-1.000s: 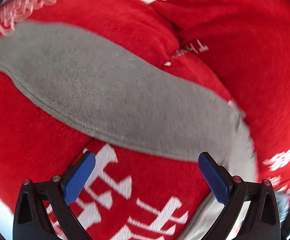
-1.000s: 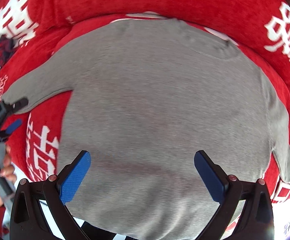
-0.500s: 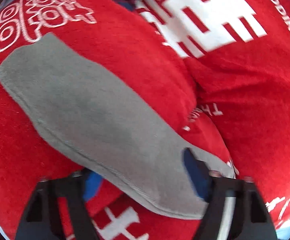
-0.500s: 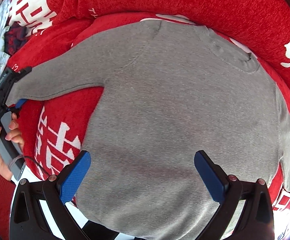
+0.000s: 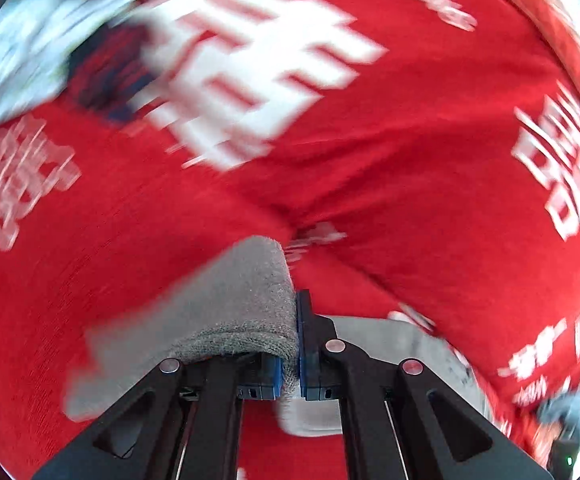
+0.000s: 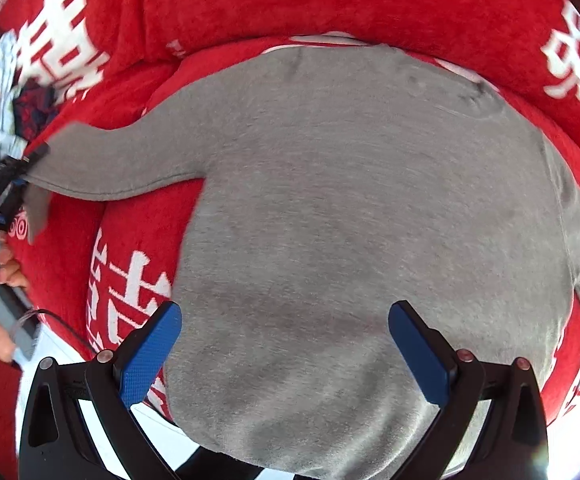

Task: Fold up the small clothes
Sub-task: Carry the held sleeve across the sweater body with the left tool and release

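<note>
Grey sweater (image 6: 350,220) sleeve seems pinched in left tool (image 5: 289,344); right tool (image 6: 286,344) gapes wide.

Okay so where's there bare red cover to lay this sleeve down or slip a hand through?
Bare red cover lies between the sleeve and the sweater body's side, bordered by the white print. Crowded: the clothes pile past the left tool, shut on the cuff. Right tool hovers open.
</note>
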